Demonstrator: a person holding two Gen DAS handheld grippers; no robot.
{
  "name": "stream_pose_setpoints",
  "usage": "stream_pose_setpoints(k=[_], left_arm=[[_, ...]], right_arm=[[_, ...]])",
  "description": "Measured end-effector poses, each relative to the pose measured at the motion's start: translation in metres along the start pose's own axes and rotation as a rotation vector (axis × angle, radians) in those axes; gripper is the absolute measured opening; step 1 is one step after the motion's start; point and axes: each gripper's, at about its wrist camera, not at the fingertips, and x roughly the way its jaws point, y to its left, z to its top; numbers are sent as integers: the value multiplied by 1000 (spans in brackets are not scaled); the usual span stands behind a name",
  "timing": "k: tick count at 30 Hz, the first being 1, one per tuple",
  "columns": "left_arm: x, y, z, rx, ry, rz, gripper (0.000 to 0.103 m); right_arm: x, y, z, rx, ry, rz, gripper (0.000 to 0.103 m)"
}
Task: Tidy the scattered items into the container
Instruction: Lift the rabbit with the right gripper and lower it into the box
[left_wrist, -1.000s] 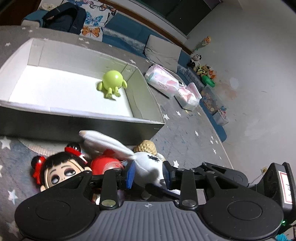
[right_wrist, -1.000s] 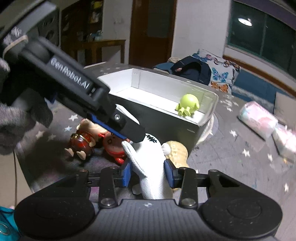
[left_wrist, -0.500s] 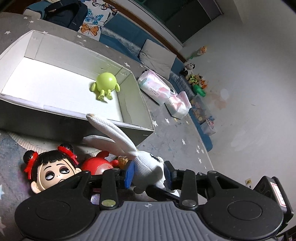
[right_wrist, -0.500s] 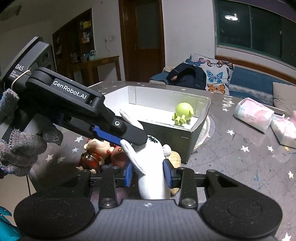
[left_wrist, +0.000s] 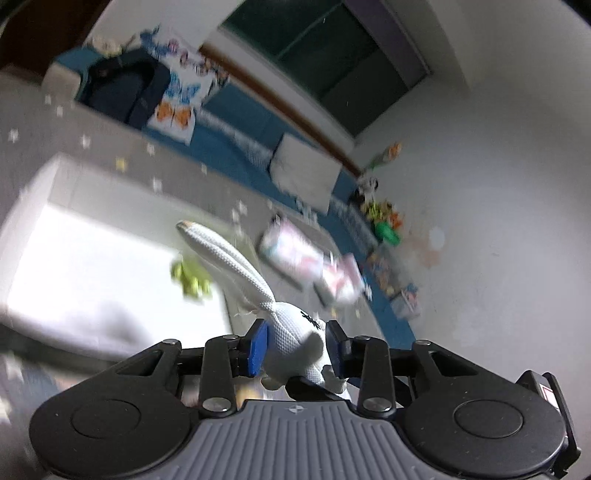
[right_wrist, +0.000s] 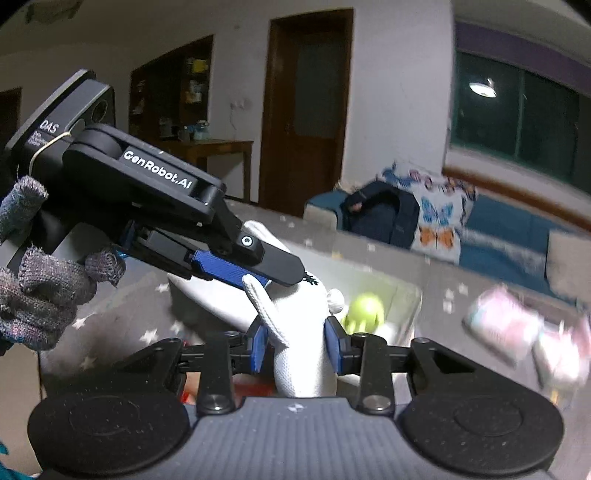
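Observation:
A white knitted rabbit plush (left_wrist: 291, 332) hangs lifted off the table, long ears stretched toward the box. My left gripper (left_wrist: 295, 345) is shut on its head. My right gripper (right_wrist: 297, 347) is shut on its body (right_wrist: 303, 354). In the right wrist view the left gripper (right_wrist: 273, 273) reaches in from the left, its blue pads clamped on the rabbit's top. Beyond the rabbit stands the white open box (left_wrist: 103, 192), blurred, with a lime-green toy (left_wrist: 190, 277) inside; the green toy (right_wrist: 365, 308) also shows just past my right fingers.
A person's gloved hand (right_wrist: 40, 291) holds the left gripper. Pink tissue packs (left_wrist: 291, 254) lie on the starred grey cloth right of the box. A dark backpack (right_wrist: 380, 210) and butterfly cushion (right_wrist: 439, 218) sit on the blue bench behind. Something red (right_wrist: 255, 389) shows under the rabbit.
Both grippers have risen together with the rabbit held between them. The doll and red toys on the table have dropped out of view, and both views now tilt up and blur.

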Motion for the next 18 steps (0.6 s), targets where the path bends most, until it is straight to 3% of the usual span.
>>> stream_pose_setpoints(k=[8, 18], left_arm=[[24, 28, 48, -21, -73, 80, 35], [74, 101, 58, -157, 1, 161, 35]], right_arm=[[68, -22, 39, -82, 40, 39, 32], [155, -37, 30, -113, 211, 123, 32]])
